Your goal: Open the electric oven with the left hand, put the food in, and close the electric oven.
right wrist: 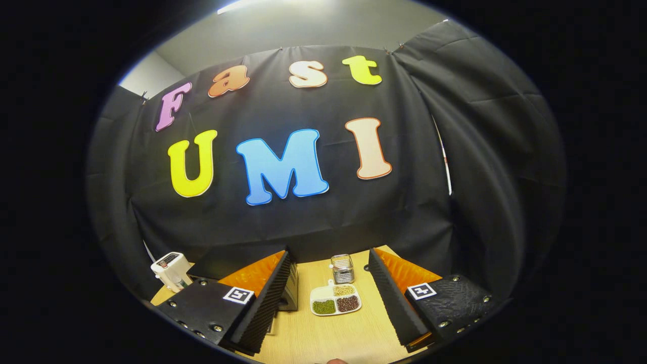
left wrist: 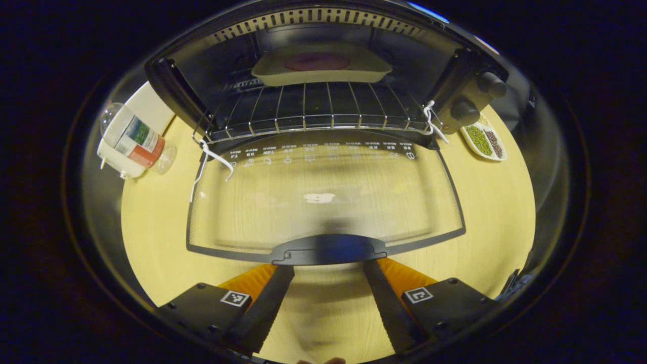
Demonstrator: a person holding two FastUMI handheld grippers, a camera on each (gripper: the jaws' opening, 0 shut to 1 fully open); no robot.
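Note:
In the left gripper view the black electric oven point(left wrist: 323, 30) stands open, with its glass door point(left wrist: 323, 202) folded down flat over the table. A cream tray holding a dark purple piece of food point(left wrist: 318, 63) sits inside on the wire rack point(left wrist: 313, 108). My left gripper point(left wrist: 328, 265) is open, and its fingertips point(left wrist: 283, 273) reach the door's black handle point(left wrist: 328, 250) from either side without pressing it. In the right gripper view my right gripper point(right wrist: 329, 254) is open and holds nothing, raised over the table and facing the booth wall.
A white divided dish of beans point(left wrist: 484, 141) point(right wrist: 336, 299) lies right of the oven below its two knobs point(left wrist: 465, 108). A small metal jar point(right wrist: 342, 268) stands behind the dish. A white appliance with a labelled clear container point(left wrist: 132, 144) sits left of the oven. The wooden table point(left wrist: 495, 222) surrounds the door.

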